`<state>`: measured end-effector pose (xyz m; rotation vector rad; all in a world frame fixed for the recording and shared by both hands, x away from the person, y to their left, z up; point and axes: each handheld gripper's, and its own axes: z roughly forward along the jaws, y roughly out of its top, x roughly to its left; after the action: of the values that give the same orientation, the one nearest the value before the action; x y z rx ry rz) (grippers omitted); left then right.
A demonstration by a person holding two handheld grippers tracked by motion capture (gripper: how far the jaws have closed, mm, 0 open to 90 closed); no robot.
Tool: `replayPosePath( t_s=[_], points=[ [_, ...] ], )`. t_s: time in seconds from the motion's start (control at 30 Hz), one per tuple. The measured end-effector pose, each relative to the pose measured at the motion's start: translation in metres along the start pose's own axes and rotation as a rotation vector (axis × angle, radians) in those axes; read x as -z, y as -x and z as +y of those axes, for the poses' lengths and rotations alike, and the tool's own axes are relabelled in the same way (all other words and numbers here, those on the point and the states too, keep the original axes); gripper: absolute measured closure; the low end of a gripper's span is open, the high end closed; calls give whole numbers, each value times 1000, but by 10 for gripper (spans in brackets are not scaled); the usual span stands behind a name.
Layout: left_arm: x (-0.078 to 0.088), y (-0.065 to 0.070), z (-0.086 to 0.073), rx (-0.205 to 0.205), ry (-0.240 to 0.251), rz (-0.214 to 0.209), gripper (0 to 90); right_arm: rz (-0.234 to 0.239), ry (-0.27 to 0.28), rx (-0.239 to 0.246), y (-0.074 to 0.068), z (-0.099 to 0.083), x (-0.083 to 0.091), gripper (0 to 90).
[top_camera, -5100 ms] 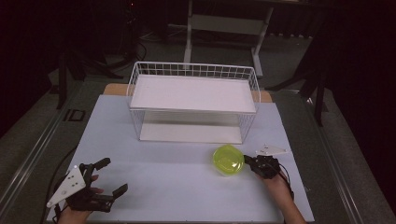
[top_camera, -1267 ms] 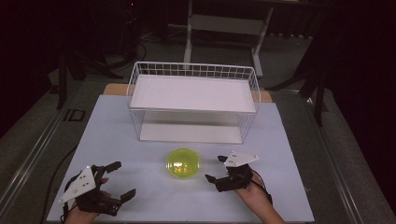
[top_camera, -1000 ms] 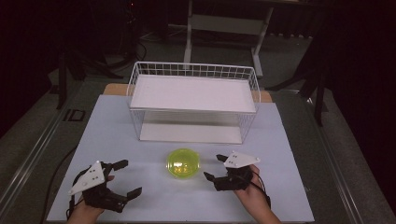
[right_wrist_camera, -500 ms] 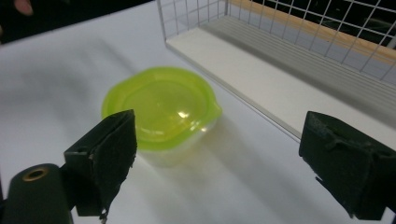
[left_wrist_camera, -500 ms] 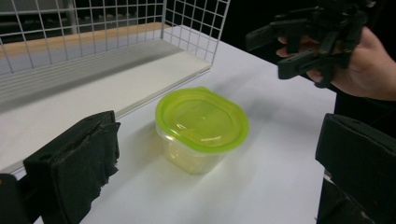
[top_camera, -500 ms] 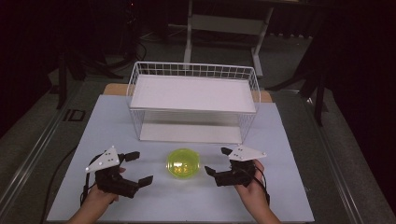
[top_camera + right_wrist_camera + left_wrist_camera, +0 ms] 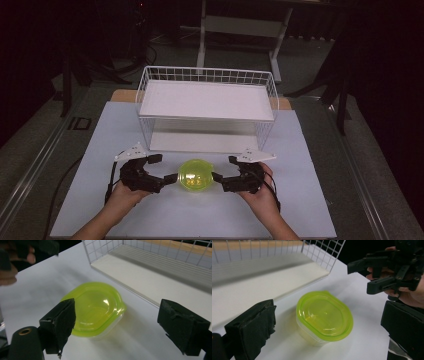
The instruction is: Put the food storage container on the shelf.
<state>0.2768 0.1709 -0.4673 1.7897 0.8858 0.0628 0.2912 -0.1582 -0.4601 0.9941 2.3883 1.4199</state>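
Note:
A yellow-green lidded plastic container sits on the white table, just in front of the wire basket. My left gripper is open at its left side, jaws pointing at it, close to the lid rim. From the right, my right gripper faces it, open too. In the left gripper view the container lies between my open left gripper's black jaws, and the right gripper shows beyond. In the right gripper view the container lies between my open right gripper's jaws, apart from both.
A white wire basket with a raised white shelf stands behind the container, its base board near the jaws. The white table top ends at a wooden strip behind the basket, dark floor around it.
The right gripper brought the container from the right to the middle and let go. My left gripper has since moved from the near left corner up to the container's left side.

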Motion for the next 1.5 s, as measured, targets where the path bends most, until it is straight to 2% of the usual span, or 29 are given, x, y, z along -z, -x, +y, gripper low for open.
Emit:
replayPosePath(
  t_s=[0.07,0.1,0.13,0.17,0.27,0.33,0.43,0.53,0.63,0.77,0.83,0.93,1.07,1.13,1.2,1.27,1.33,1.4,1.43,1.5],
  points=[
    [-8,-4,0,46,-36,8,5,-1,-3,-36,2,0,-3,224],
    [-10,-6,-1,66,-37,3,24,-2,-7,-58,3,0,-6,232],
    [-13,-7,-2,87,-42,8,105,2,-12,-73,5,0,-8,233],
    [-17,-8,-3,104,-50,17,122,2,-15,-91,6,-1,-11,234],
    [-26,-10,-7,134,-88,44,154,8,-33,-107,6,-4,-19,289],
    [-31,-11,-10,170,-104,59,169,21,-49,-116,7,-7,-24,327],
    [-35,-14,-14,206,-105,69,201,20,-66,-145,7,-10,-29,356],
    [-35,-18,-18,252,-94,51,271,8,-79,-171,6,-11,-32,362],
    [-36,-19,-21,272,-106,34,362,7,-86,-204,8,-13,-34,392],
    [-38,-16,-25,277,-124,27,456,17,-96,-244,10,-14,-35,437],
    [-38,-17,-26,297,-123,23,545,15,-102,-254,11,-14,-36,457],
    [-38,-20,-27,316,-132,21,624,18,-116,-274,11,-15,-38,487],
    [-38,-20,-27,305,-147,0,670,27,-147,-286,9,-17,-40,571],
    [-38,-18,-25,305,-161,-3,688,45,-156,-293,6,-16,-40,673],
    [-38,-17,-24,308,-173,-1,709,41,-161,-285,3,-15,-39,696],
    [-38,-13,-25,309,-183,-12,736,59,-152,-299,0,-13,-37,735],
    [-36,-9,-24,297,-181,7,763,51,-150,-296,-3,-13,-34,758],
    [-34,-6,-24,275,-179,35,804,73,-132,-308,-4,-12,-30,806],
    [-34,-6,-25,268,-182,39,810,75,-131,-299,-5,-11,-29,808],
    [-34,-5,-25,272,-172,44,811,49,-137,-261,-9,-8,-29,808]
  ],
)
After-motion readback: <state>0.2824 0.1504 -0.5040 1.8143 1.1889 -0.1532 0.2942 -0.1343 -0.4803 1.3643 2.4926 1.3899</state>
